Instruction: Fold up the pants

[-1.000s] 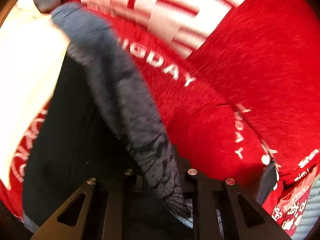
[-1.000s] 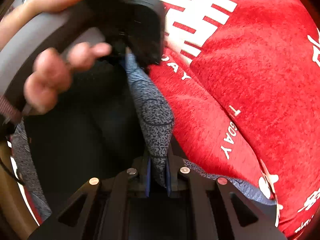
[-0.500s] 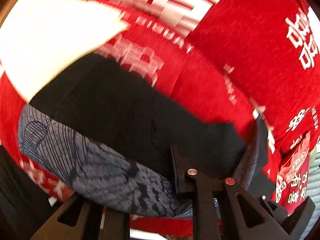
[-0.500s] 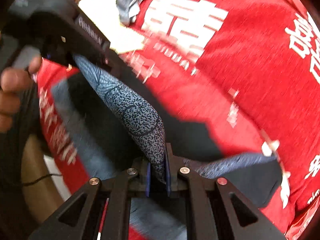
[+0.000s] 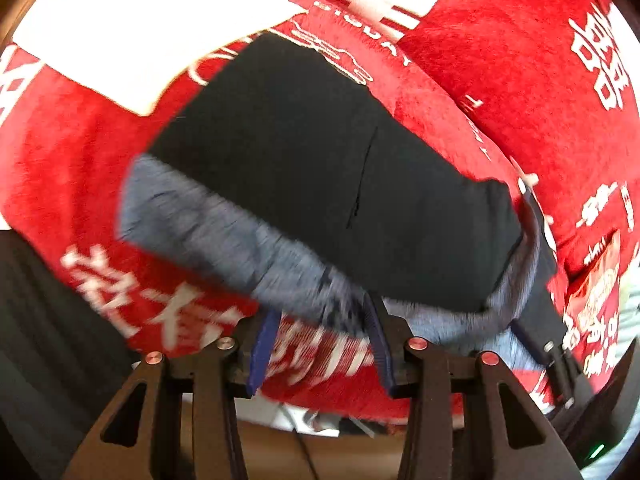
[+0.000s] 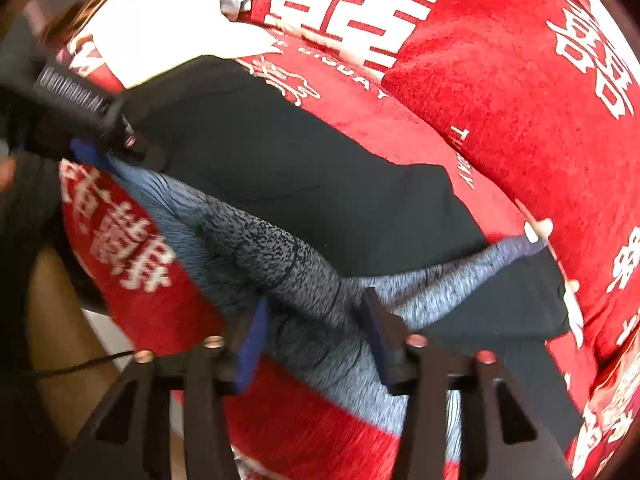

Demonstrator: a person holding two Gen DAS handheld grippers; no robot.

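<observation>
A red plush cloth (image 5: 500, 92) printed with large white characters and Latin lettering covers the work surface and fills the background in both wrist views, with a white sheet (image 5: 132, 28) lying on it at the far left.

The left gripper (image 5: 320, 356) has its jaws spread wide, blue pads facing each other with only red cloth showing in the gap between them. Just ahead of its fingertips lies the grey patterned band of the pants (image 5: 320, 168), blurred here; whether the right-hand pad brushes that grey edge I cannot tell. Beyond the band the black part of the pants spreads flat away from the jaws, toward the white sheet.

The right gripper (image 6: 312, 336) is likewise released, jaws apart, and the grey speckled fabric of the pants (image 6: 280, 264) runs through the gap between its pads without being pinched. From there the grey strip stretches left and away to the tip of the left gripper, seen in the right wrist view, where the cloth seems to meet it. Further out past the jaws sits the broad black panel, and to the right a grey point of fabric lies over another black layer
</observation>
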